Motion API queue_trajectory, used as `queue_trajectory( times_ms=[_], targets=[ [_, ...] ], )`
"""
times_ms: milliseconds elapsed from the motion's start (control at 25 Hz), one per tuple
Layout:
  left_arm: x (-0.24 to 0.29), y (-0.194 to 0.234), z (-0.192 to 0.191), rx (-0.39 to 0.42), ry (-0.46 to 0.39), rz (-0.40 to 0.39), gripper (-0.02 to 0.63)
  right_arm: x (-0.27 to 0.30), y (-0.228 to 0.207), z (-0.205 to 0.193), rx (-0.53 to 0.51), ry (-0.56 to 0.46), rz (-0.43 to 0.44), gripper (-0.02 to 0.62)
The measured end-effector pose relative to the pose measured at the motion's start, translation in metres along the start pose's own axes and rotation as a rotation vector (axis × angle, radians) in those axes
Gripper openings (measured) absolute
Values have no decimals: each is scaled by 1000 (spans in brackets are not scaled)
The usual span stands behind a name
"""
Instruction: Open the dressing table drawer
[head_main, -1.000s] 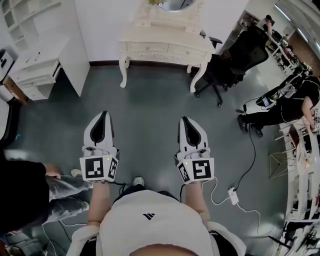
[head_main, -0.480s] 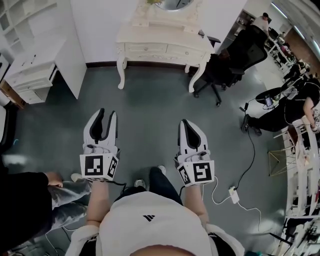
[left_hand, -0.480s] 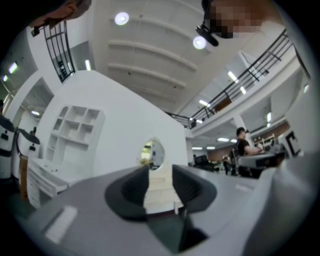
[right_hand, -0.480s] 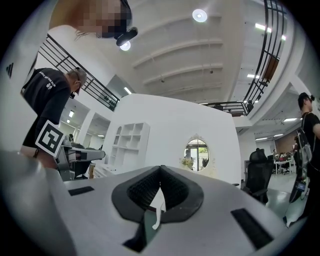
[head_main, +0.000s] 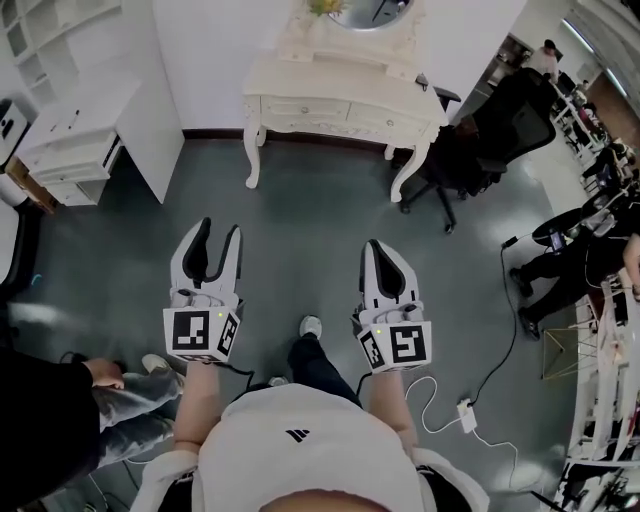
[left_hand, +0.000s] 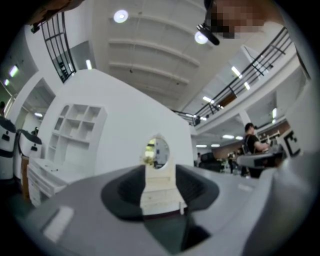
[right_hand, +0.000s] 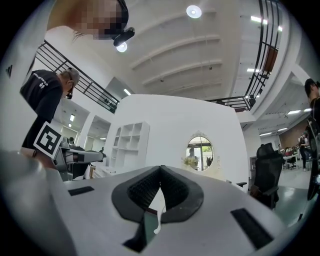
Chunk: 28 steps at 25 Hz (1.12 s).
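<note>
Grey floor (head_main: 300, 200) of an open office, white wall at 12 o'clock. Dressing table (head_main: 345, 95) stands against that wall w/ an oval mirror (head_main: 362, 10) on top, well apart from both grippers. Two drawers in its front: left drawer (head_main: 298, 107) and right drawer (head_main: 385, 120), both look closed. Pulls too small to make out.

Left gripper (head_main: 220, 228): jaws have just been opening and are spread, nothing between them, only the far table showing thru the gap. Right gripper (head_main: 376, 244): jaws pressed together, empty.

Step in hand, I'd say, is the approach, w/ the left gripper readied for the grab. To do it well:
- Walk up square to the front.
- Pick the left drawer, since it sits near 12 o'clock of the open gripper.
- Bring the jaws level w/ the pull and close firmly.
- Draw straight back toward 6 o'clock, no lifting or twisting.
- Mind the office chair (head_main: 495, 125) at 2 o'clock.
</note>
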<state>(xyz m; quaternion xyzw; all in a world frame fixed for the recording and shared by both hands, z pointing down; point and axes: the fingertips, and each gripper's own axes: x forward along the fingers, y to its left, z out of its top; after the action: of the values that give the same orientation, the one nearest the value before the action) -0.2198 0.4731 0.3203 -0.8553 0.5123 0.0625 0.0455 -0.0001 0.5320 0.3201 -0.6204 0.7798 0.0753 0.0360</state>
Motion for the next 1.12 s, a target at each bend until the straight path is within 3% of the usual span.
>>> queue_trajectory(
  times_ms=[480, 840, 1120],
  targets=[
    [125, 4, 1, 12, -34, 53, 178, 113, -82, -1, 0, -38, 69, -2],
    [201, -9, -6, 23, -53, 64, 178, 163, -143, -15, 15, -47, 75, -2],
    [236, -12, -21, 30, -33, 73, 178, 190, -166, -30, 28, -36, 92, -2]
  ],
)
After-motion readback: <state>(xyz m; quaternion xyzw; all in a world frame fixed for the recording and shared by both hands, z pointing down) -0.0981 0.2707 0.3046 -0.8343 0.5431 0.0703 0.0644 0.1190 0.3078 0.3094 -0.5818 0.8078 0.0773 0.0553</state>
